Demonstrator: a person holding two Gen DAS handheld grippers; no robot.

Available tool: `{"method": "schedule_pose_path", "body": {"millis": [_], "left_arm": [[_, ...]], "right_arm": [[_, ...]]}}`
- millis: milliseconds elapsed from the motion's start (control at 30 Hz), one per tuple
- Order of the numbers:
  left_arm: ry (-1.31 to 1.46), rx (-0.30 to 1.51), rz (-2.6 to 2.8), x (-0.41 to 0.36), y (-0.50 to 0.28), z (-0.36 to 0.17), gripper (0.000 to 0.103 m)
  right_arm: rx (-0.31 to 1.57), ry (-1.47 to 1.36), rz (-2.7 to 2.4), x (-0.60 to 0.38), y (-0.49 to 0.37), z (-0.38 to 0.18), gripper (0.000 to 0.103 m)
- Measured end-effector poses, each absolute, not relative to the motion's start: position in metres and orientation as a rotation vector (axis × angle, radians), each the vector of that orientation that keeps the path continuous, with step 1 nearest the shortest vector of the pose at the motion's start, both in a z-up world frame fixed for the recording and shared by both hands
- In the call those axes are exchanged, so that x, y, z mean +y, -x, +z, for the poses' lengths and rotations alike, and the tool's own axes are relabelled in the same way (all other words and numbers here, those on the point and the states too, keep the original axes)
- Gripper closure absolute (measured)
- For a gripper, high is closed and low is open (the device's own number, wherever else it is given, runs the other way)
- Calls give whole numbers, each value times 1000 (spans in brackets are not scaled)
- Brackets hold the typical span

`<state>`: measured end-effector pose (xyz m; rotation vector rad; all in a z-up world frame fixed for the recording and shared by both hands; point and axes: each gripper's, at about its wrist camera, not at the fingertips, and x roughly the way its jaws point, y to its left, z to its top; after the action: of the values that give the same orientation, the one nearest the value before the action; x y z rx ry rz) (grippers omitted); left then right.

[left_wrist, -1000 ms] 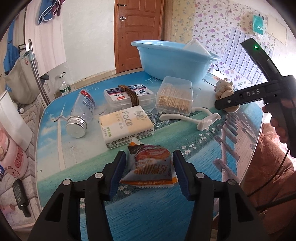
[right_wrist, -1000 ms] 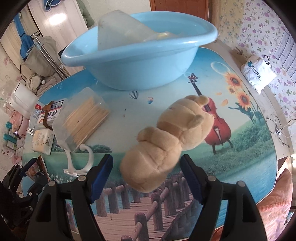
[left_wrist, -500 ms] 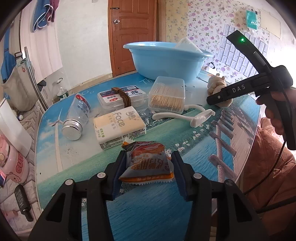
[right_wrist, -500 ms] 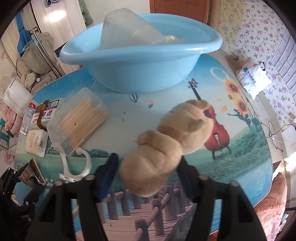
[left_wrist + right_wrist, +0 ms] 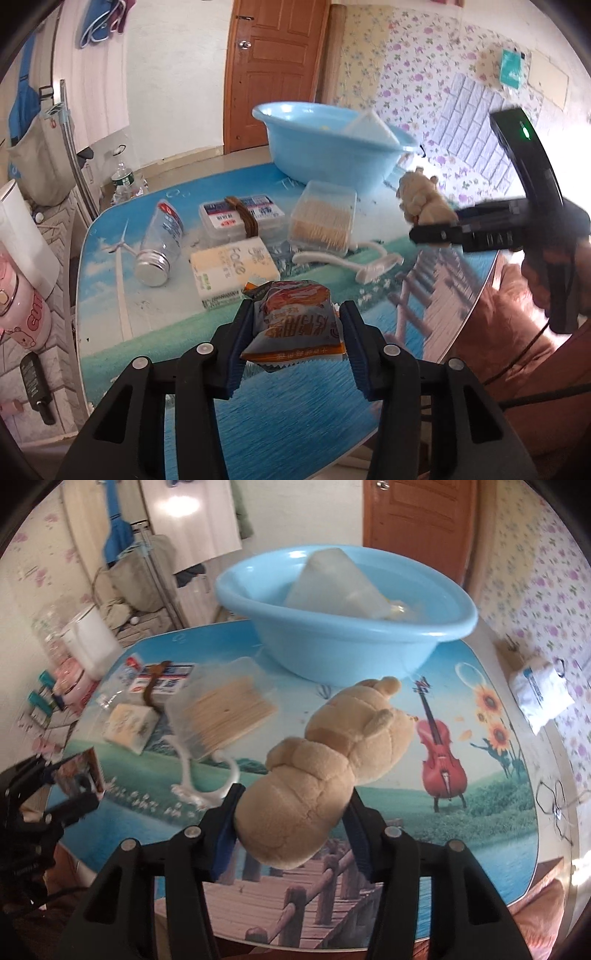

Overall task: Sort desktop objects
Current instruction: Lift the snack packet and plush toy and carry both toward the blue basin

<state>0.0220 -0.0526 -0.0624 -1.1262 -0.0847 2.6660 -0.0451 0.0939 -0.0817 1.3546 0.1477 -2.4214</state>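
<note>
Snack packet sits clamped between the pads of our left gripper, lifted just clear of the table near its front edge; the jaws have closed a little onto it and stand partly closed, with the packet's sides bulging slightly under the squeeze. Our right gripper has closed onto the bear by its lower body, the head tipping forward and up towards the basin, and the toy hangs above the table's right side. We judge the step to be carrying both things to the basin at the far edge, where a pale box already leans inside. To do it well, we raise both loads high enough to pass the basin's rim, and we steer the packet over the tissue pack, the toothpick box and the white hook without brushing them. We keep the squeeze steady on the packet, since crinkly film may slip. We bring the grippers in one after the other so they do not meet over the basin, then let go low inside it.
</note>
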Motion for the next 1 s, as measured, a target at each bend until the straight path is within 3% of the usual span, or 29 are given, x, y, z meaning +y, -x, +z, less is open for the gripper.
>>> {"method": "schedule_pose_path", "body": {"millis": [433, 1000], "left_arm": [[1077, -153, 2714, -44, -2, -26, 57], [1026, -184, 2731, -34, 42, 4, 56]], "right_arm": [[242, -1039, -2282, 87, 20, -35, 52], [118, -932, -2336, 128, 58, -8, 52]]}}
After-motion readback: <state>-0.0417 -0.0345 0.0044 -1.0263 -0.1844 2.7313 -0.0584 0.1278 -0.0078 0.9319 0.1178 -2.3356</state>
